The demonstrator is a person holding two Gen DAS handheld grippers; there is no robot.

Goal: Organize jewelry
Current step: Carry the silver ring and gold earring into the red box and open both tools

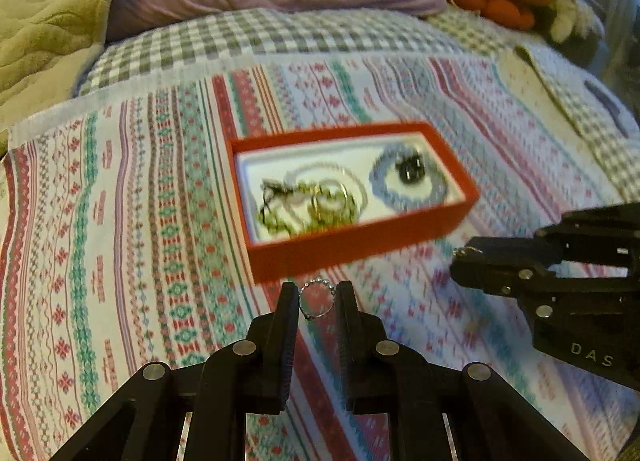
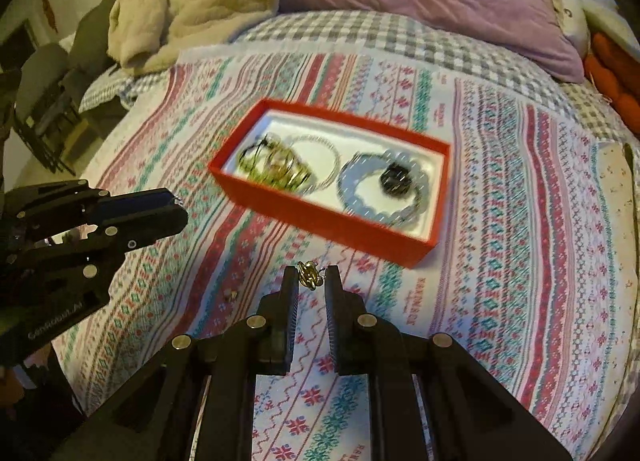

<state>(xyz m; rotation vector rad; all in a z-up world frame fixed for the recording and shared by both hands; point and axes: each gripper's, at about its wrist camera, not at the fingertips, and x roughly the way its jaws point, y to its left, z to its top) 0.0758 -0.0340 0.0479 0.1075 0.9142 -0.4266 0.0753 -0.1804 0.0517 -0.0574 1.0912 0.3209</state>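
Both tongs hover over the bed with a piece pinched at their tips: the left tongs (image 1: pixel 316 303) grip a thin silver ring (image 1: pixel 317 301), the right tongs (image 2: pixel 311 281) grip a small gold ring (image 2: pixel 308 276). The red box (image 1: pixel 344 245), already holding bracelets and chains, lies straight ahead of both tips and below them. Its long axis runs crosswise to the left tongs and slants away rightward from the right tongs. Neither looks clearly nearer; the drop probably needs a short forward reach.

Silver ring (image 1: pixel 317 299) between left jaws; gold ring (image 2: pixel 308 275) between right jaws. Beyond both: red box (image 1: pixel 360 247), white-lined; cloth (image 1: pixel 120 221) striped red, teal, white.
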